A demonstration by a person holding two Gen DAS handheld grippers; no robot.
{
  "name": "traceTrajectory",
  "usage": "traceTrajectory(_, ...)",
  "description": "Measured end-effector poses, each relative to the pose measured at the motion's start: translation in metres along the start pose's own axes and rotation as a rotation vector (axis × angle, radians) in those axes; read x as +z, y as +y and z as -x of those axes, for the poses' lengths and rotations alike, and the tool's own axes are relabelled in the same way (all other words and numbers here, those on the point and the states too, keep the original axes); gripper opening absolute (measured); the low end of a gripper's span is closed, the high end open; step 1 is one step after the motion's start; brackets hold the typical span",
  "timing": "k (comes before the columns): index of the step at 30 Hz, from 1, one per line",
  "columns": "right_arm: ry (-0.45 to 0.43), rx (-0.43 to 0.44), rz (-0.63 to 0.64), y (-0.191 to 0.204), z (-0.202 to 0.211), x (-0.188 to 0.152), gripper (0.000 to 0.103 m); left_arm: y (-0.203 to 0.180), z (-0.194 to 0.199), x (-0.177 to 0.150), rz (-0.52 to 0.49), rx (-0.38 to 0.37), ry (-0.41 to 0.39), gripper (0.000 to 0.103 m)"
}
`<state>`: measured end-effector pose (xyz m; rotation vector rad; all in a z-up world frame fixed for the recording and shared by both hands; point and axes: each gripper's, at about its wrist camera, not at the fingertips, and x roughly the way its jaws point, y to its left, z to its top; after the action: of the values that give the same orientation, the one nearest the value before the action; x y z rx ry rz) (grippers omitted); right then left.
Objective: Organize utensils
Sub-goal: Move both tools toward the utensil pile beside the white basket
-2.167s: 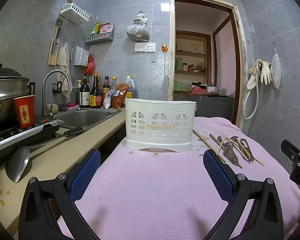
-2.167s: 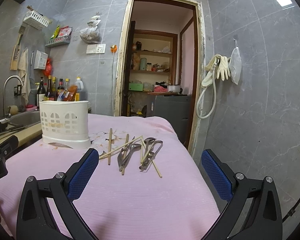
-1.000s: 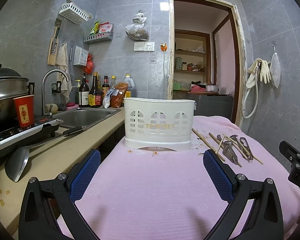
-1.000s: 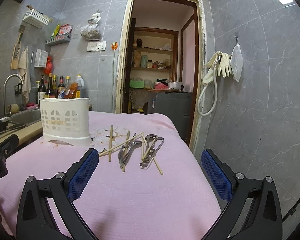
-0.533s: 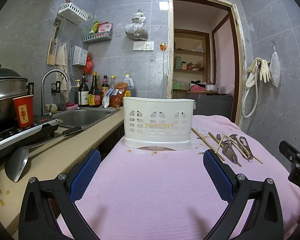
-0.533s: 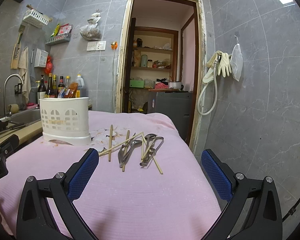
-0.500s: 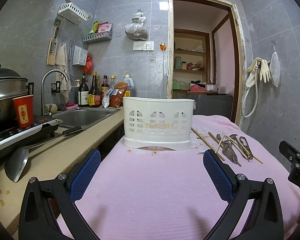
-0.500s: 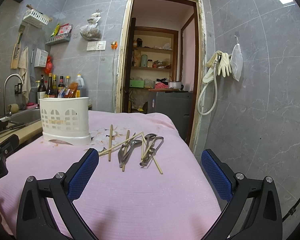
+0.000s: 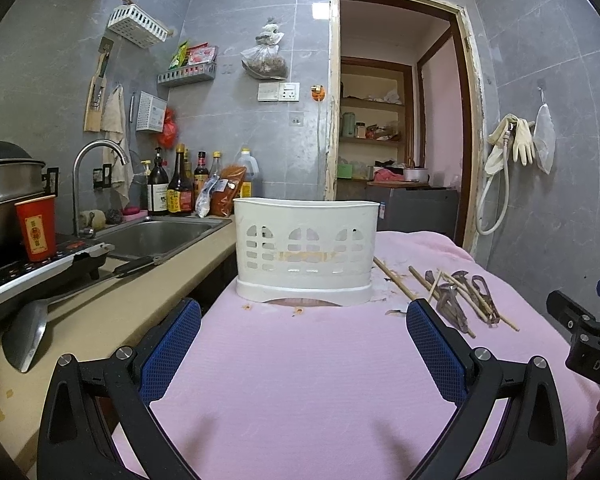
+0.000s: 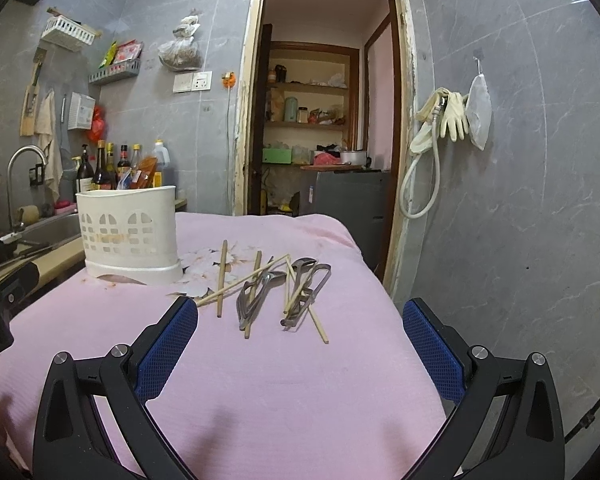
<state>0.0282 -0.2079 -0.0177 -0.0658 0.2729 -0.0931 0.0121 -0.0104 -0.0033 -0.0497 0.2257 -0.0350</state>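
Note:
A white slotted utensil holder (image 9: 305,249) stands upright on the pink cloth (image 9: 300,368), straight ahead of my left gripper (image 9: 303,348), which is open and holds nothing. To the holder's right lie several wooden chopsticks (image 10: 221,277) and metal spoons (image 10: 260,292) in a loose pile. My right gripper (image 10: 300,344) is open and empty, a short way in front of that pile. The holder (image 10: 129,236) shows at the left in the right wrist view, and the pile (image 9: 452,300) at the right in the left wrist view.
A counter (image 9: 112,312) runs along the left with a sink (image 9: 160,236), tap, bottles (image 9: 176,188), a red cup (image 9: 36,226), a pot and a spatula (image 9: 24,332). A doorway (image 10: 320,120) opens behind the table. The right table edge drops off beside a tiled wall (image 10: 520,200).
Both grippers have crept slightly forward and tilted down a little. The holder and the utensil pile sit a bit closer. Nothing was picked up or moved.

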Motion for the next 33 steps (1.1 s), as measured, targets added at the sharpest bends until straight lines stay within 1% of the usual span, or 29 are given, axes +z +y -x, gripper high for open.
traceTrajectory(8,0.022,0.018,-0.020,-0.012,-0.007,0.009,0.103,-0.009,-0.007,0.022,-0.030,-0.016,0.013,0.101)
traceTrajectory(12,0.029,0.013,-0.011,-0.019,-0.013,0.016,0.103,-0.017,-0.016,0.035,-0.051,-0.056,0.031,0.101)
traceTrajectory(16,0.025,0.009,0.008,-0.026,-0.020,0.026,0.103,-0.024,-0.030,0.049,-0.056,-0.106,0.063,0.101)
traceTrajectory(21,0.020,0.001,0.048,-0.032,-0.036,0.040,0.103,-0.030,-0.052,0.065,-0.044,-0.151,0.110,0.101)
traceTrajectory(28,0.006,0.007,0.090,-0.036,-0.061,0.059,0.103,-0.033,-0.085,0.084,-0.025,-0.159,0.148,0.101)
traceTrajectory(33,0.006,0.016,0.099,-0.042,-0.081,0.073,0.103,-0.038,-0.104,0.096,-0.042,-0.179,0.159,0.101)
